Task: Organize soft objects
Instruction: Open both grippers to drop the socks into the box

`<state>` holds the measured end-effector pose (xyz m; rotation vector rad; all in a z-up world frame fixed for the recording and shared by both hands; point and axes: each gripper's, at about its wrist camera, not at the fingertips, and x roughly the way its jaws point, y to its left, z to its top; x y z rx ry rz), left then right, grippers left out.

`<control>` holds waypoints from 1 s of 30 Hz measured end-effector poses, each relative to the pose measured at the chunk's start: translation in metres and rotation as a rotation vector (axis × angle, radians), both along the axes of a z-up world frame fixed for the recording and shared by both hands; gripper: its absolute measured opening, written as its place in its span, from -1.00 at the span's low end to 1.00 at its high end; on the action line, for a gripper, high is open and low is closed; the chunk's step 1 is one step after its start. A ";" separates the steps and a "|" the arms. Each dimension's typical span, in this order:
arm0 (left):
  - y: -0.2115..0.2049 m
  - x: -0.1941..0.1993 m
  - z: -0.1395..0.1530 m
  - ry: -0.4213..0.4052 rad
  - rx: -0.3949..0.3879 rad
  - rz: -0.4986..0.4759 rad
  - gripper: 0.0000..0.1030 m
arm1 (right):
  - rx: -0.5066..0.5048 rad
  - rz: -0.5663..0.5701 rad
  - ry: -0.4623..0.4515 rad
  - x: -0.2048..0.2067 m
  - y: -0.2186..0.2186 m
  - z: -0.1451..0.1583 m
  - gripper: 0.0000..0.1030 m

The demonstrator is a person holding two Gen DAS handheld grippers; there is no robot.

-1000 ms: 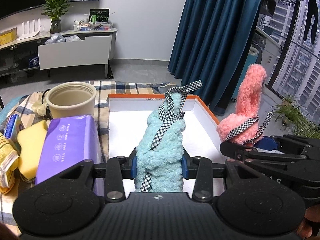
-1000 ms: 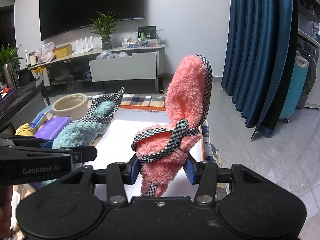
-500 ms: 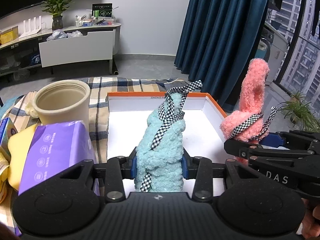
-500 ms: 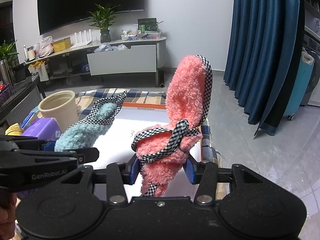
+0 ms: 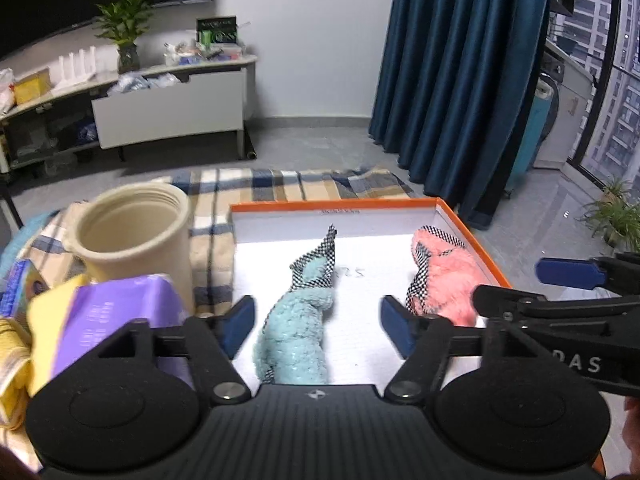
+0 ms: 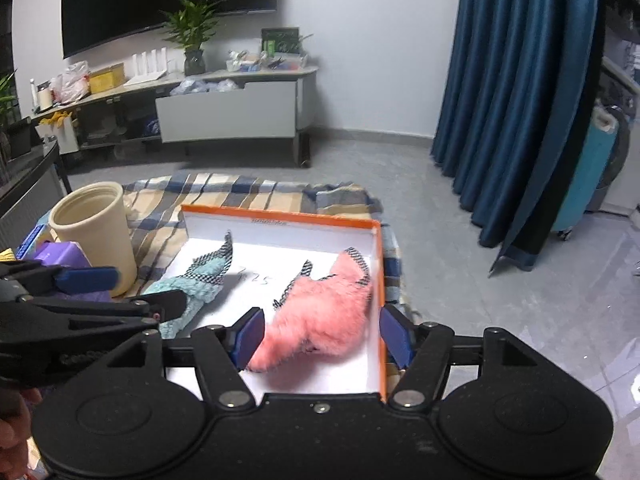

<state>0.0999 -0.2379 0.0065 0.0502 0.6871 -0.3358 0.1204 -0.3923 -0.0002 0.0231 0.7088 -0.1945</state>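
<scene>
A light blue fluffy slipper (image 5: 296, 328) with checkered trim lies flat in the white box with the orange rim (image 5: 336, 206), on its left half. It lies between the jaws of my left gripper (image 5: 318, 322), which are opening, and the pads stand clear of it. A pink fluffy slipper (image 6: 320, 308) lies on the box's right half beside the rim (image 6: 280, 214). The jaws of my right gripper (image 6: 322, 334) are opening around it without touching. Each gripper shows in the other's view: right gripper (image 5: 532, 286), left gripper (image 6: 128, 292).
A cream pot (image 5: 132, 236) stands left of the box on a plaid cloth (image 5: 256, 188). A purple tissue pack (image 5: 116, 320) and a yellow sponge (image 5: 40, 312) lie nearer on the left. A blue curtain (image 5: 460, 80) hangs behind on the right.
Both grippers have opened and let go. The blue and pink slippers, held upright before, now lie flat in the box.
</scene>
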 end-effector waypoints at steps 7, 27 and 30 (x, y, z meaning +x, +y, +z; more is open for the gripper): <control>0.017 -0.026 0.031 -0.048 -0.048 0.012 0.68 | 0.046 -0.019 -0.024 -0.028 0.009 0.024 0.56; 0.112 -0.092 0.089 -0.158 -0.130 0.162 1.00 | 0.012 -0.090 -0.004 -0.080 0.133 0.046 0.70; 0.132 -0.096 0.086 -0.158 -0.119 0.202 1.00 | -0.043 -0.110 -0.003 -0.082 0.160 0.048 0.74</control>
